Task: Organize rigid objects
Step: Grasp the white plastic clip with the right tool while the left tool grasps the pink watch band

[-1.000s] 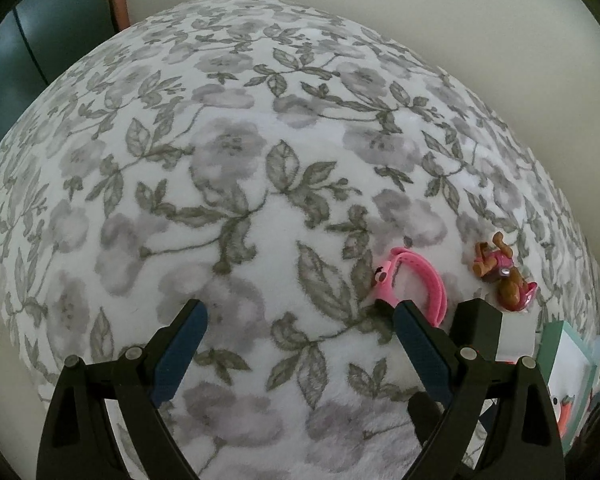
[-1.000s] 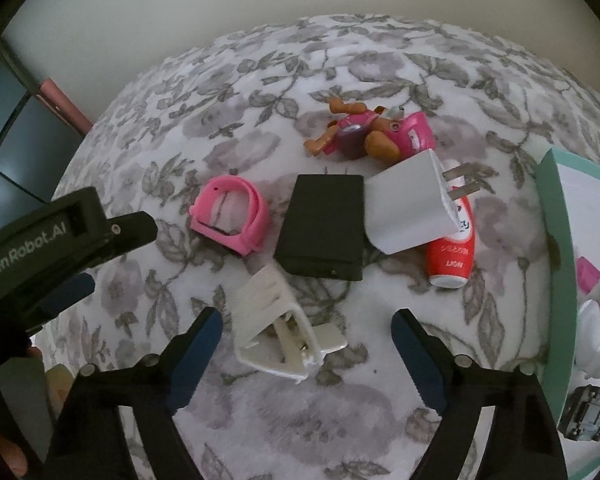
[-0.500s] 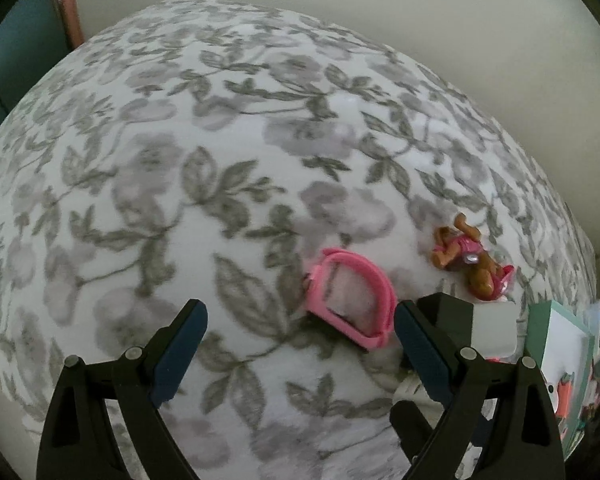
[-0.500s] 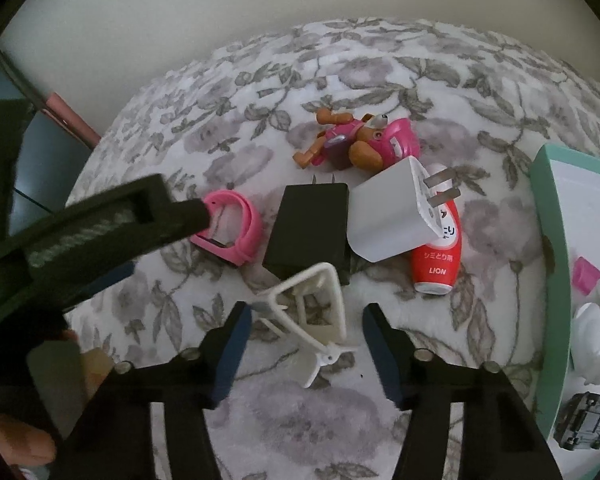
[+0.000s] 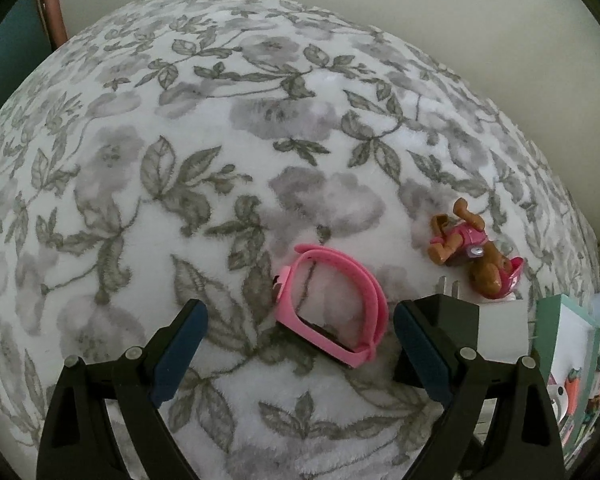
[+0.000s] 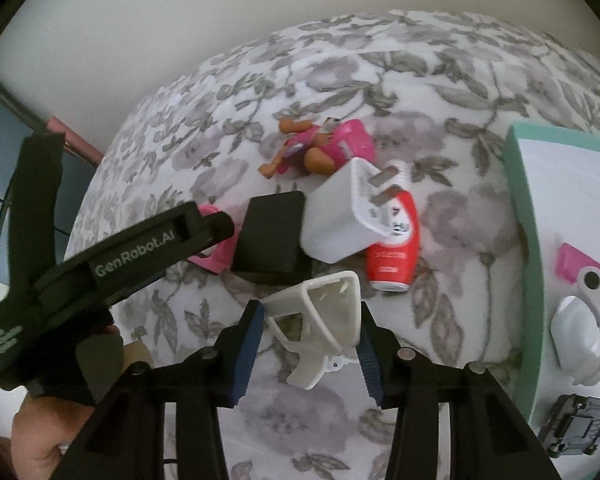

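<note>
Right gripper [image 6: 310, 344]: jaws closing around the white clip [image 6: 320, 320], pads at its sides.
Left gripper [image 5: 300, 344]: spread wide, above the pink band [image 5: 336, 312].
Surface: floral blanket [image 5: 220, 160].

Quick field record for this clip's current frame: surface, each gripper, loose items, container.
surface: floral blanket
left gripper: open, around pink watch band, not touching
right gripper: closing, pads against white plastic clip
loose items: toy dog, black adapter, white charger, red bottle
container: teal-rimmed tray, partly filled
</note>
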### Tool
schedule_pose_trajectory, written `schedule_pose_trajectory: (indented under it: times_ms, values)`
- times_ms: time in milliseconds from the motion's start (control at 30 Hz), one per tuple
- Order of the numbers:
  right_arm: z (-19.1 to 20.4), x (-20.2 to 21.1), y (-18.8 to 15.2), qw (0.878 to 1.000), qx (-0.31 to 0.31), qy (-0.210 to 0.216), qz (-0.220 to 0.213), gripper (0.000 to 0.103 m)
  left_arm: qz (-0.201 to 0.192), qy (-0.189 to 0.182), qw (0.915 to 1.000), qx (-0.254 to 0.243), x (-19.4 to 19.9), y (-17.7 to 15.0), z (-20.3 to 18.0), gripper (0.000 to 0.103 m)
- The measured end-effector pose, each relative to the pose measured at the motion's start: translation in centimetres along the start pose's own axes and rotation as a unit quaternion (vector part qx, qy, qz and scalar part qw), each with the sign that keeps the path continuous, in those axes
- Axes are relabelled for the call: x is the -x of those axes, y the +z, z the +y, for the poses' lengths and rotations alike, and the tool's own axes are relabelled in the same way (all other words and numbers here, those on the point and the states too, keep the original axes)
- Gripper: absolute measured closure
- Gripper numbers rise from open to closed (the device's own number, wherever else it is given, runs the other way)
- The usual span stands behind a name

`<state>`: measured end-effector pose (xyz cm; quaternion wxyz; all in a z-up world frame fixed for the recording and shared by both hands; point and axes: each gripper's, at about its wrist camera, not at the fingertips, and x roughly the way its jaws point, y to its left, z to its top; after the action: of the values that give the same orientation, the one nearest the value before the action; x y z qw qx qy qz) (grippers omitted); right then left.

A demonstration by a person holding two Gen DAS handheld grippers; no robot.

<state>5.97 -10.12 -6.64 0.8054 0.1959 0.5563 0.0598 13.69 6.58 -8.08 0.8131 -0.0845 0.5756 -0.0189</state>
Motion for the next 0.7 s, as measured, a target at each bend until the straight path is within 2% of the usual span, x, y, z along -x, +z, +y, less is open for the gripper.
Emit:
schedule_pose_trajectory:
  times_ms: [67, 133, 300, 533, 700]
  values:
    - [-0.4, 0.1, 0.1, 1.0, -0.006, 0.0, 0.0, 0.055, -0.002, 0.003, 1.0, -0.003, -0.2, 0.1, -0.3, 0.009]
    - [-0.8, 0.3, 0.2, 1.0, -0.011, 0.001, 0.0, 0.055, -0.005, 0.003, 1.0, -0.008, -0.3, 0.3, -0.7, 0.017]
    - [-1.2, 0.6, 0.2, 1.0, -0.014, -0.003, 0.001, 0.055, -0.007, -0.018, 0.9997, -0.016, -0.3, 0.4, -1.5, 0.044]
    - [-1.8, 1.2, -0.1, 1.0, -0.015, -0.013, 0.003, 0.056, 0.001, -0.021, 0.9998, -0.005, -0.1, 0.4, -1.6, 0.045]
    - [-2.1, 1.9, -0.2, 1.0, -0.016, -0.012, 0.0, 0.066, -0.009, -0.018, 0.9997, 0.011, 1.3, 0.2, -1.1, 0.045]
